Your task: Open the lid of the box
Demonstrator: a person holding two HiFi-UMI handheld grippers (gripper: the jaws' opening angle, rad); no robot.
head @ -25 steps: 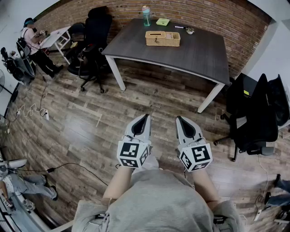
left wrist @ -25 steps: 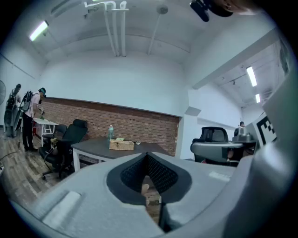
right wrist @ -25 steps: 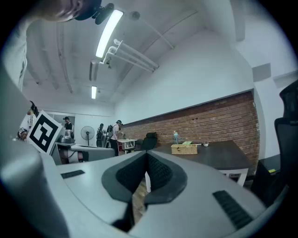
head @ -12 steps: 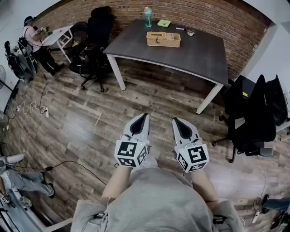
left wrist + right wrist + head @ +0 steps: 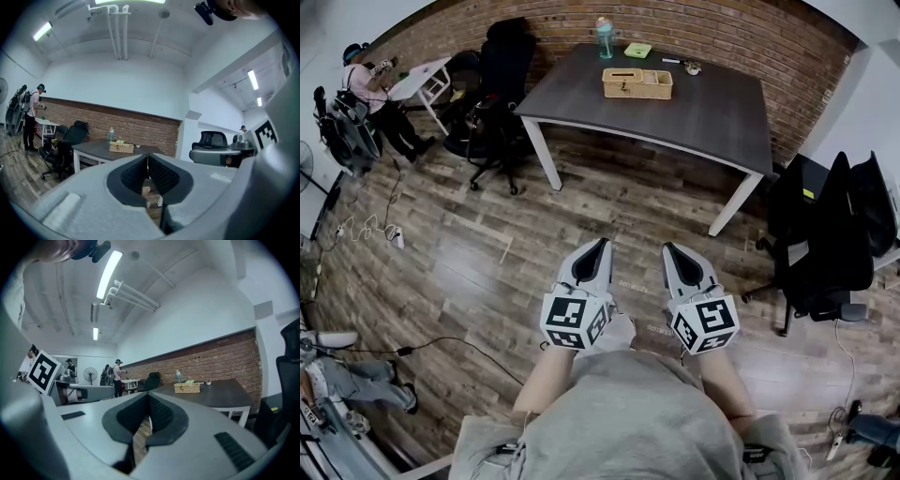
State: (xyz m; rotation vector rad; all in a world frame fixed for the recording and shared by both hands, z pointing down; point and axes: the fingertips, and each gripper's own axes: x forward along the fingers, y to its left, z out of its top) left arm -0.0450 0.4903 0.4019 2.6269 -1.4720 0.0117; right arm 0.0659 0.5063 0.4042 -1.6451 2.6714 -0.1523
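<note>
While the wicker box (image 5: pixel 637 82) sits lid-down toward the far edge of the dark table (image 5: pixel 712 112), near a water bottle (image 5: pixel 605 36), the left gripper (image 5: pixel 601 242) and right gripper (image 5: pixel 669 247) hover side by side over the near wooden floor (image 5: pixel 487 253), well apart from it, the jaws of all 2 pressed together on nothing.

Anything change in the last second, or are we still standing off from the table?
Almost nothing. The right tongs edged toward the left tongs and back again; nothing was taken hold of or let go. Both stay shut and empty, held near the person's body above the floor, well short of the table. The box sits there untouched.
</note>
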